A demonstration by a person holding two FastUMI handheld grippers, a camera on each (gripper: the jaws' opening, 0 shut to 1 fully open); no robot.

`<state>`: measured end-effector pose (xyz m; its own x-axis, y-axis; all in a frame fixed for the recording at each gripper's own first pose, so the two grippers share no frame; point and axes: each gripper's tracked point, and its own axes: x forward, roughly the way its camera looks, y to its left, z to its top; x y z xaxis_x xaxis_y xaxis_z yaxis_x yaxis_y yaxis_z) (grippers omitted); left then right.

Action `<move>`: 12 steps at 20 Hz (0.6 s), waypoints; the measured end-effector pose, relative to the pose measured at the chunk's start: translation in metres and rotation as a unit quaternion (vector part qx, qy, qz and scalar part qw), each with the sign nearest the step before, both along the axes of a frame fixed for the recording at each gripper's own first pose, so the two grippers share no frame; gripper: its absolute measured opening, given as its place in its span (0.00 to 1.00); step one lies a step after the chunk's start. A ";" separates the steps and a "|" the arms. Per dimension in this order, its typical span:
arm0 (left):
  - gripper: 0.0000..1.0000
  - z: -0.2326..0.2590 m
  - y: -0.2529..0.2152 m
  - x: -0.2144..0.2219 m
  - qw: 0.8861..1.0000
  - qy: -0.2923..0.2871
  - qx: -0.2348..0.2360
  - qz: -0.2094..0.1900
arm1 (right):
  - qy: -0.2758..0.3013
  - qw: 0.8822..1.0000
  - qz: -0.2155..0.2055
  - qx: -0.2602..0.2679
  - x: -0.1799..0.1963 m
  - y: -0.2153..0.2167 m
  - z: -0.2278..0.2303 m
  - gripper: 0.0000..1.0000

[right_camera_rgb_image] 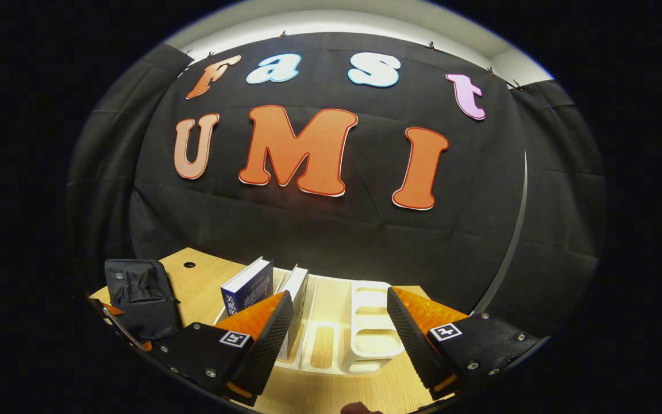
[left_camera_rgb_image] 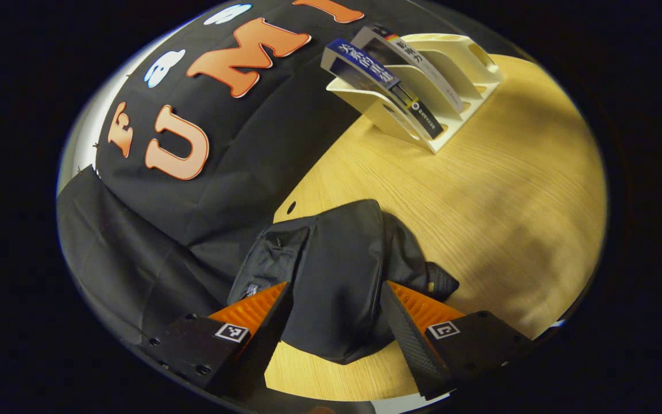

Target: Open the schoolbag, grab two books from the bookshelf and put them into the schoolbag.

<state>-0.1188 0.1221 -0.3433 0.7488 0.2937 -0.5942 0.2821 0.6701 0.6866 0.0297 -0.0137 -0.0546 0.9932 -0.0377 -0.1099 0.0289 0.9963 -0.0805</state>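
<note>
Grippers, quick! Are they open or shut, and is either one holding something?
Left gripper: open, holding nothing, fingers either side of the black schoolbag.
Right gripper: open, holding nothing, facing the white bookshelf.

Schoolbag and bookshelf on a wooden counter

A dark schoolbag lies slumped near the counter's edge; well apart, a cream bookshelf stands on it, holding two leaning books.

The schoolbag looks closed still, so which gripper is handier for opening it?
Probably the left gripper: its open fingers hang right over the schoolbag. The right gripper faces the bookshelf and books instead.
</note>
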 end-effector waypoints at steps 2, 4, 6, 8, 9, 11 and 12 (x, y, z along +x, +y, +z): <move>0.96 -0.006 0.006 0.005 1.000 -0.003 0.012 0.007 | 0.002 1.000 -0.002 0.004 0.000 0.000 -0.002 0.97; 0.96 -0.001 0.003 0.011 0.999 -0.014 0.029 0.000 | 0.002 1.000 -0.003 0.003 0.002 -0.002 -0.002 0.97; 0.95 0.006 0.003 0.021 0.999 -0.026 0.041 -0.008 | 0.001 1.000 -0.005 0.003 0.004 -0.002 -0.001 0.97; 0.95 0.004 0.008 0.029 0.999 -0.026 0.047 -0.004 | 0.002 1.000 -0.007 0.004 0.004 -0.003 -0.001 0.97; 0.95 0.003 0.010 0.035 0.999 -0.023 0.048 -0.002 | 0.002 1.000 -0.007 0.004 0.004 -0.004 -0.002 0.97; 0.95 0.001 0.014 0.045 0.999 -0.016 0.047 -0.005 | 0.004 1.000 -0.009 0.002 0.005 -0.004 -0.002 0.97; 0.94 0.000 0.016 0.048 0.999 -0.011 0.046 -0.007 | 0.005 1.000 -0.009 0.002 0.005 -0.004 -0.003 0.97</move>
